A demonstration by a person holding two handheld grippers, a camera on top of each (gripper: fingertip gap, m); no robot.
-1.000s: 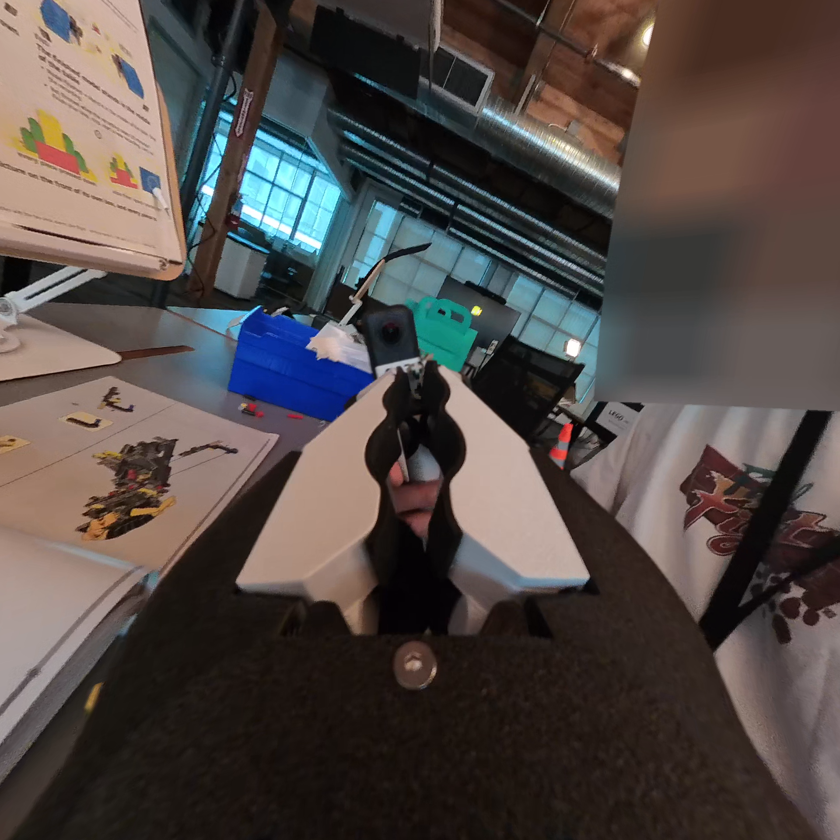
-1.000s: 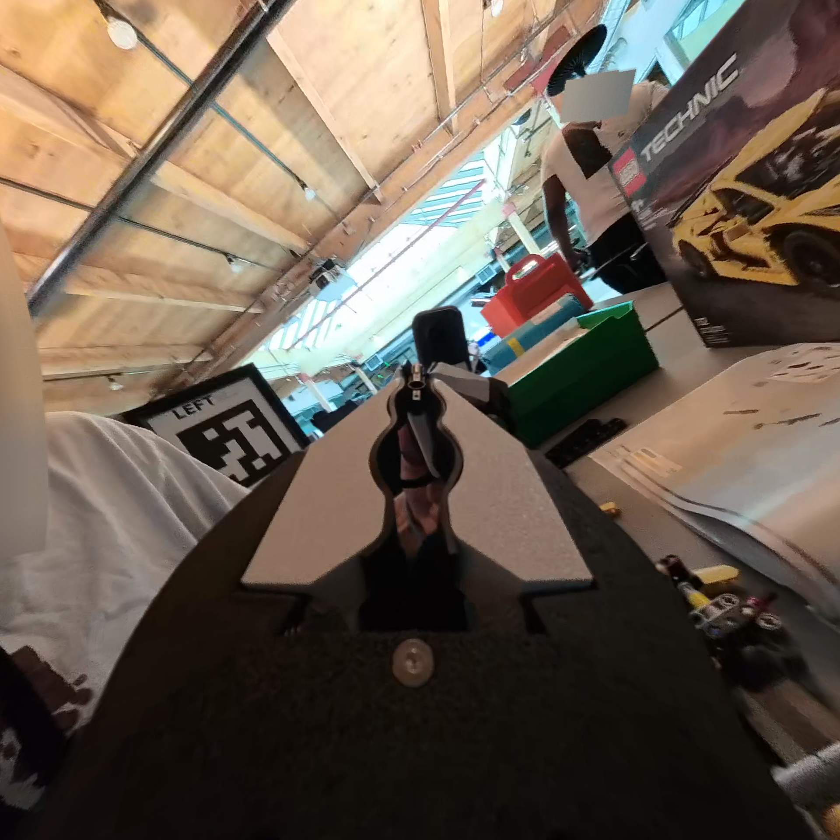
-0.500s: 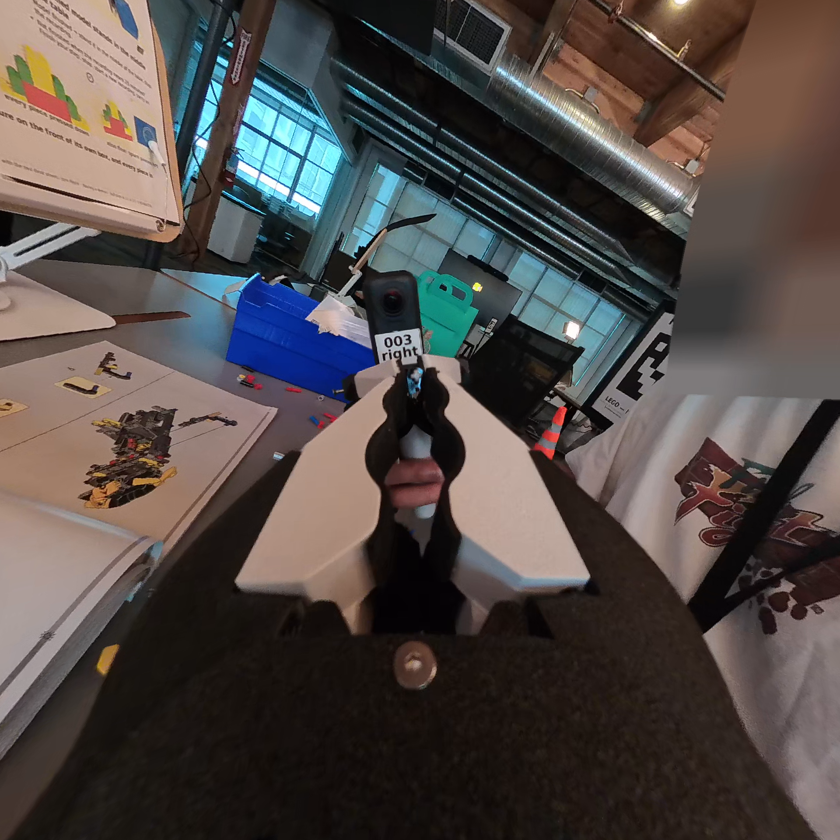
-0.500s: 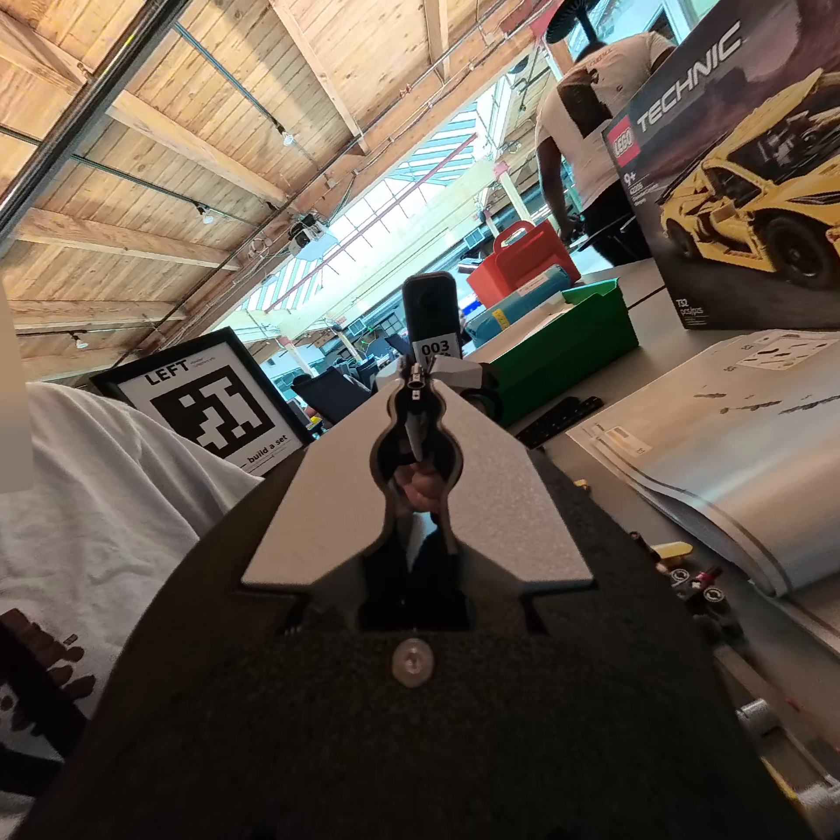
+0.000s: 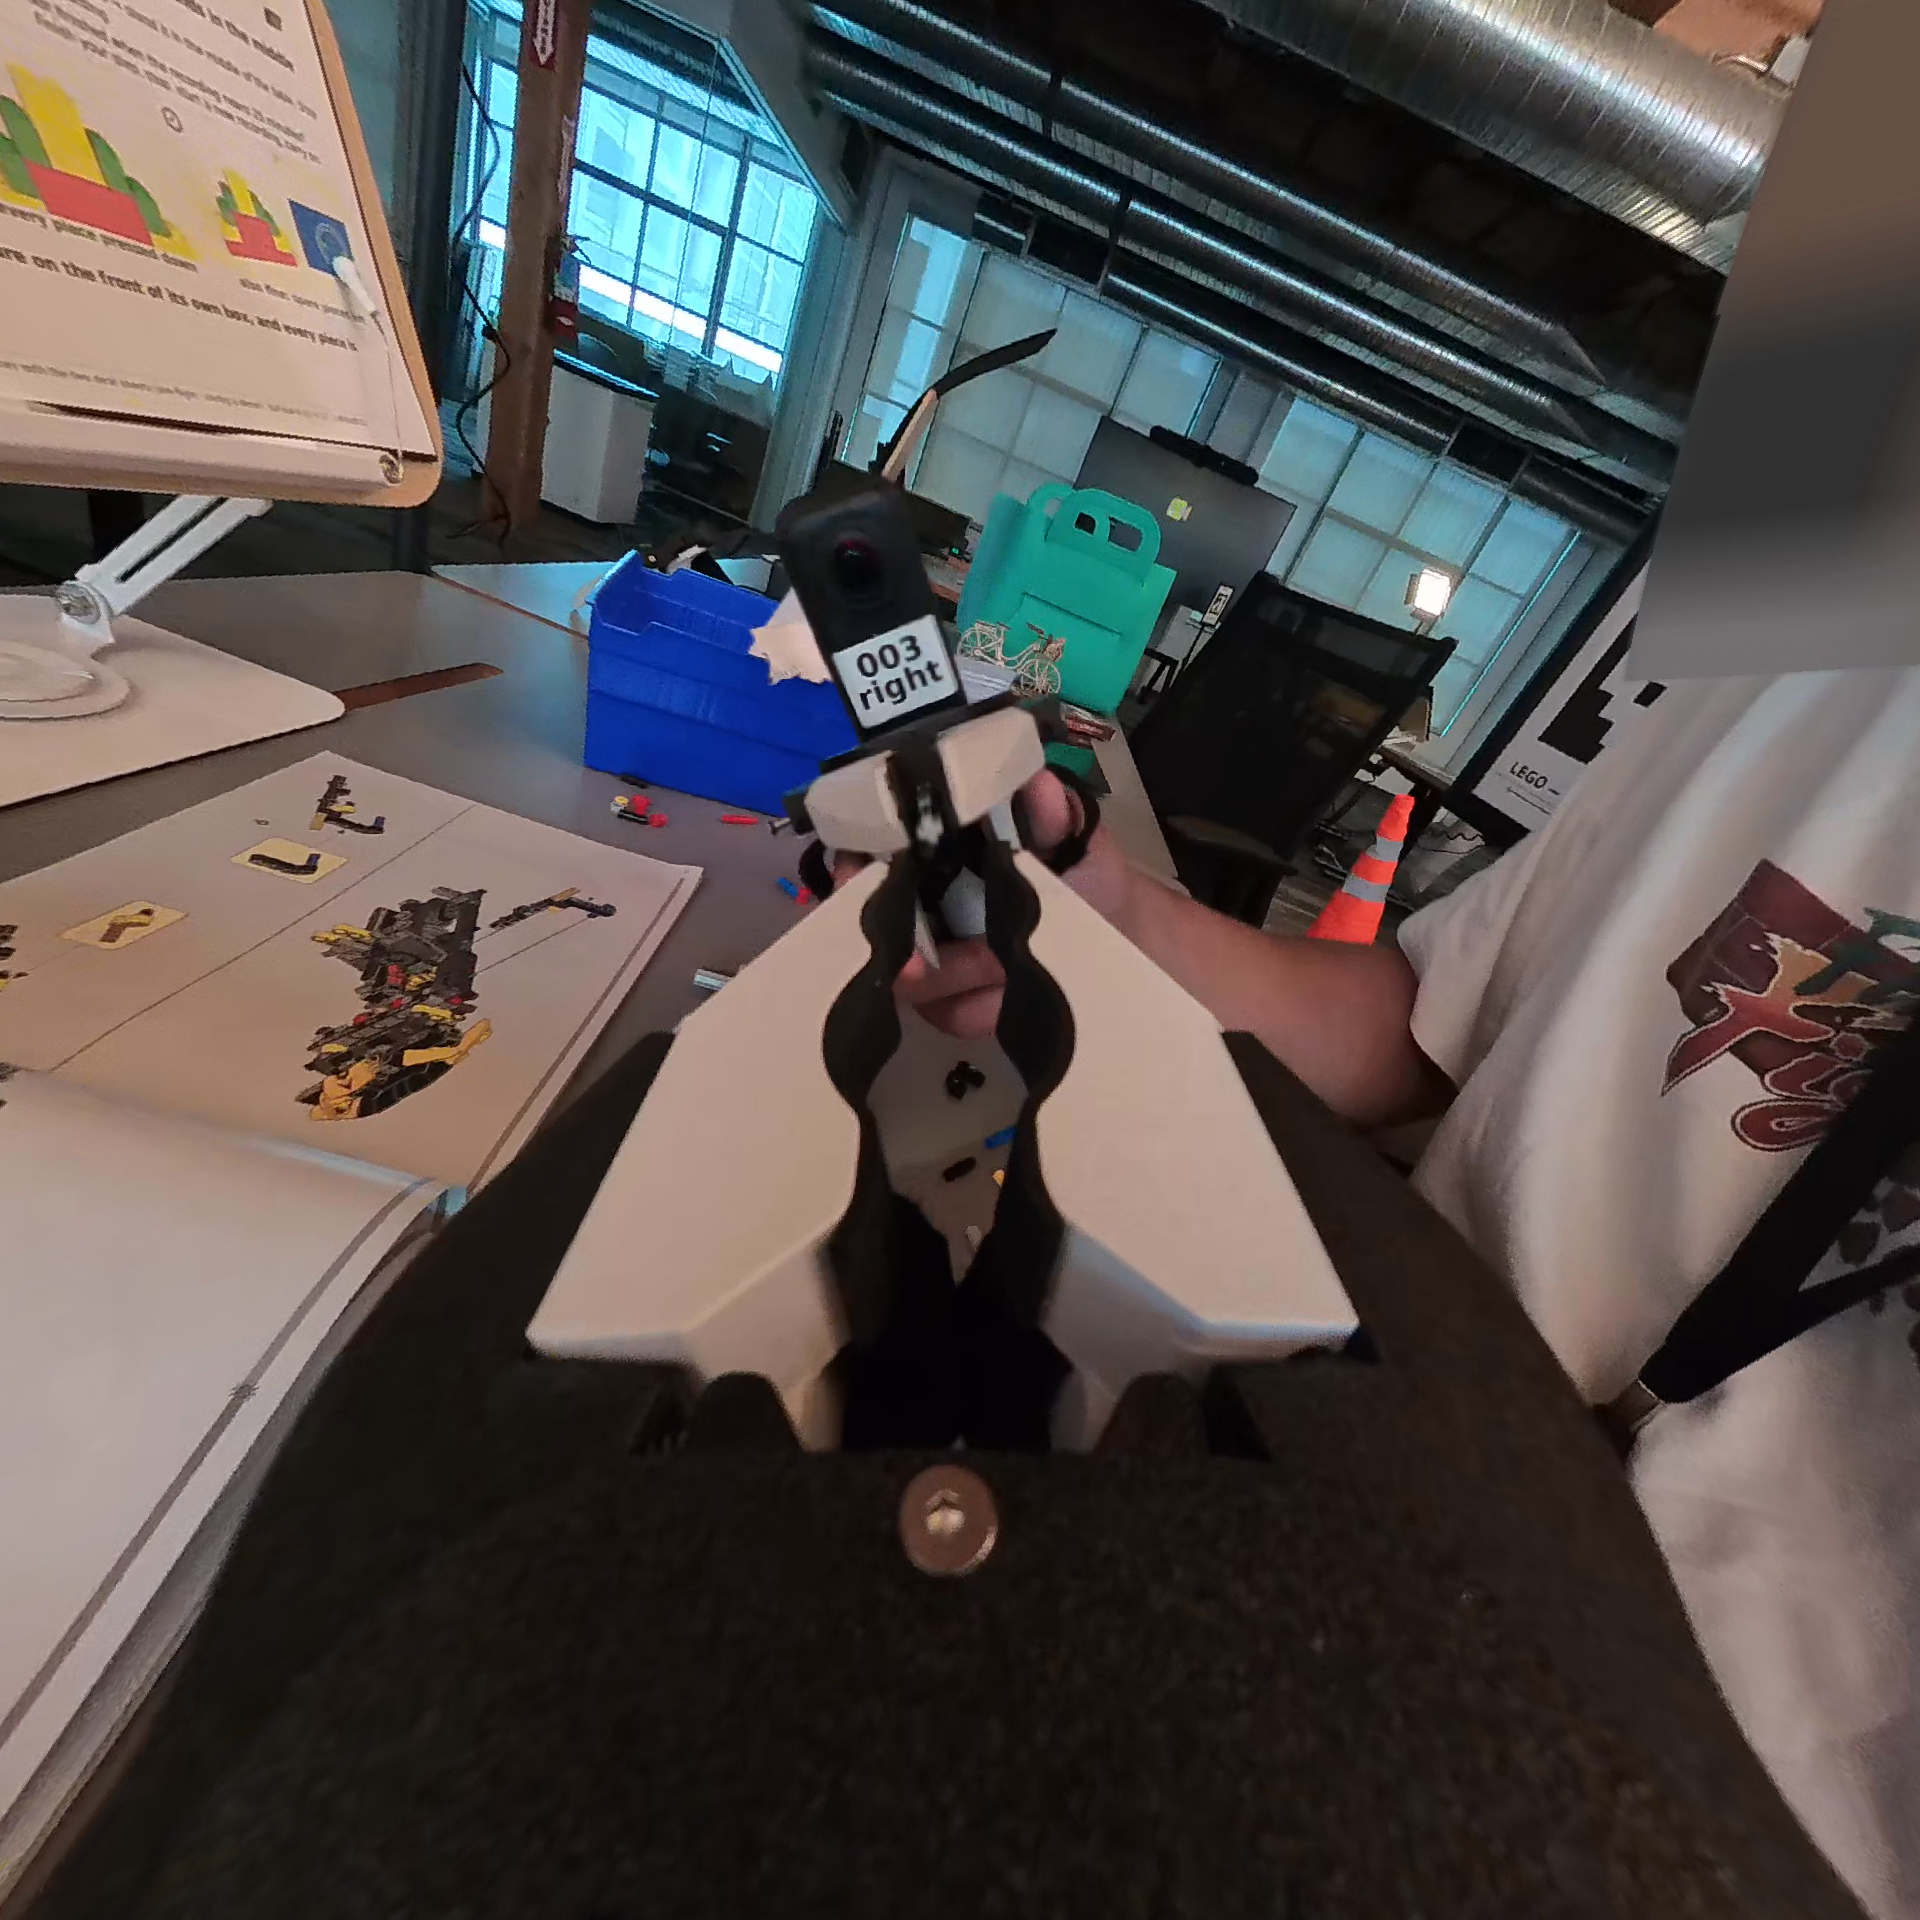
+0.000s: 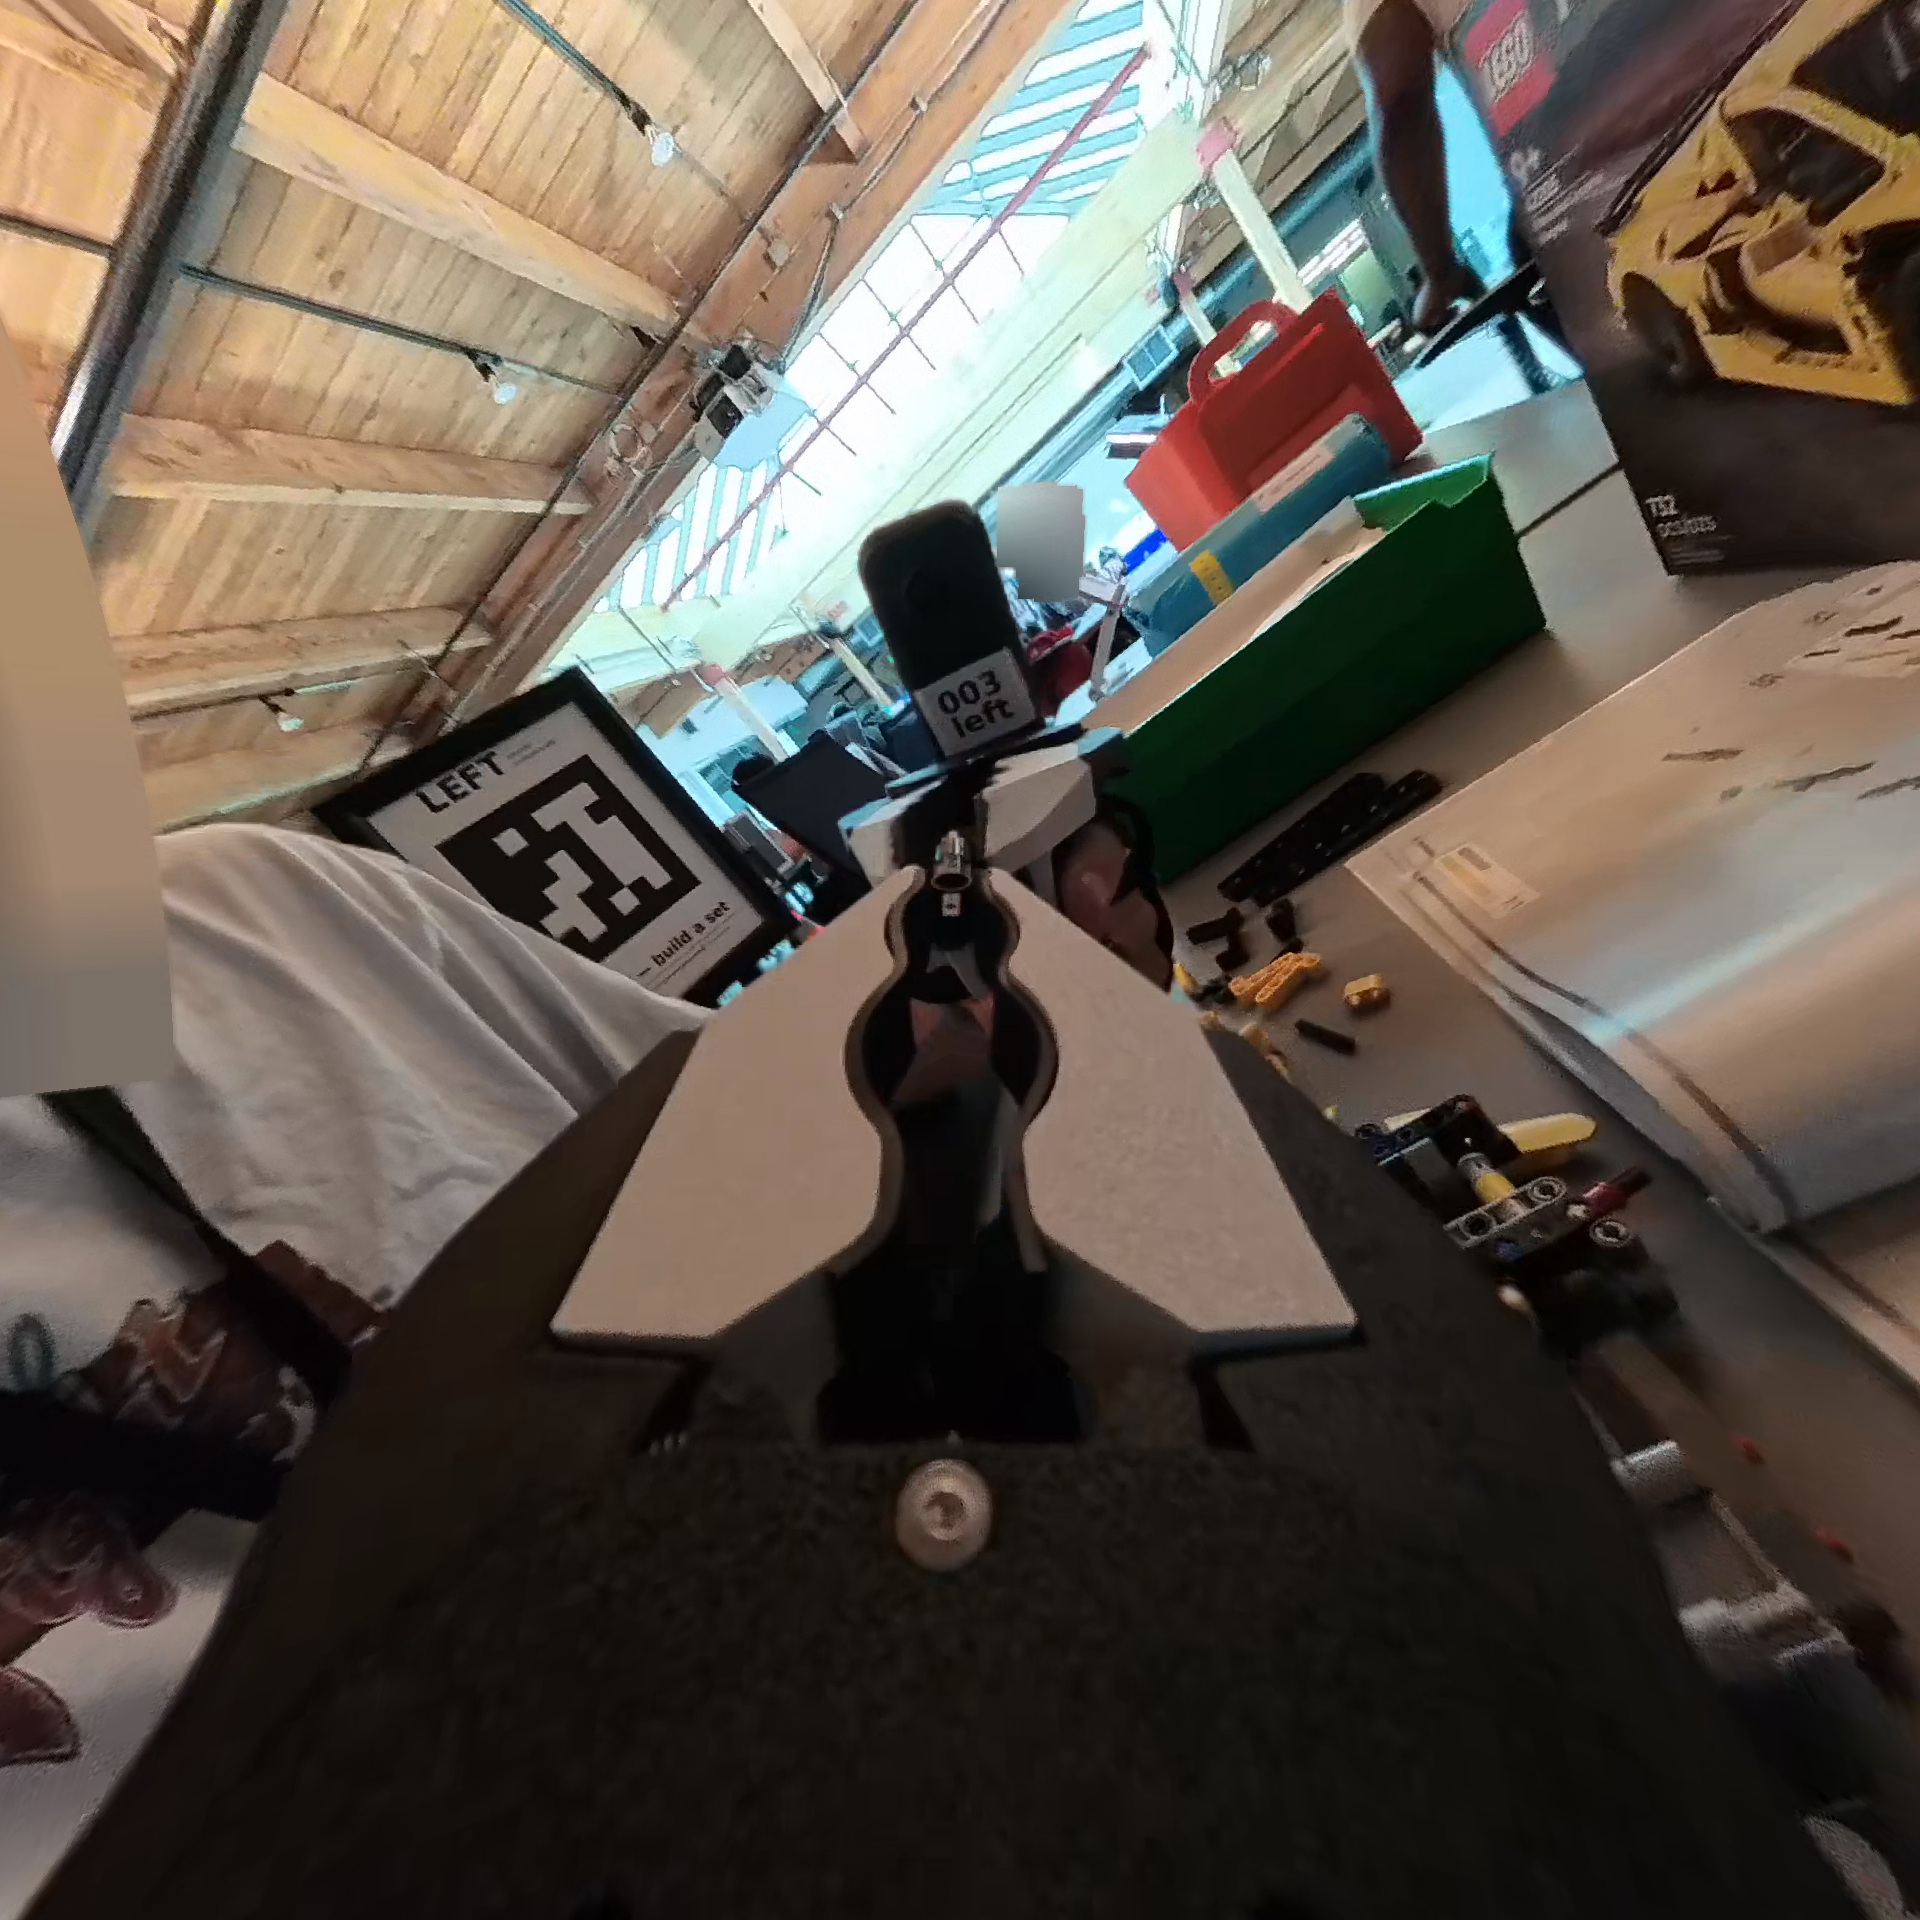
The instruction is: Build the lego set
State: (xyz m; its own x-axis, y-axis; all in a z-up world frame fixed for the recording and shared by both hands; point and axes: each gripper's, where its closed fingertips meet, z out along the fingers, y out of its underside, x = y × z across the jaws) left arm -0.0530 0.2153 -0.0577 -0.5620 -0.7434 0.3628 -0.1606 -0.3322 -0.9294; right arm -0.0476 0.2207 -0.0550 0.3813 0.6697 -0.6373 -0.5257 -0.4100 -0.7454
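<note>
My left gripper [image 5: 920, 873] and my right gripper [image 6: 951, 883] are held above the table, pointing at each other tip to tip. Both are shut. A small grey lego piece [image 6: 951, 860] sits pinched where the tips meet; it also shows in the left wrist view [image 5: 924, 826]. I cannot tell which jaws carry which part of it. The right gripper [image 5: 923, 805] with its black camera faces me in the left wrist view. The left gripper [image 6: 961, 821] faces me in the right wrist view. A hand shows behind each.
An open instruction booklet [image 5: 343, 935] lies on the grey table, also in the right wrist view [image 6: 1662, 883]. A partly built black and yellow assembly [image 6: 1507, 1195] and loose pieces [image 6: 1278, 977] lie beside it. Blue bin [image 5: 686, 696], green bin [image 6: 1351, 665], lego box [image 6: 1745, 260], person's white shirt [image 5: 1662, 987]. The grippers are tip to tip, or close to it.
Both grippers have tipped downward, so more of the table and of the opposite gripper shows. They stay shut and tip to tip.
</note>
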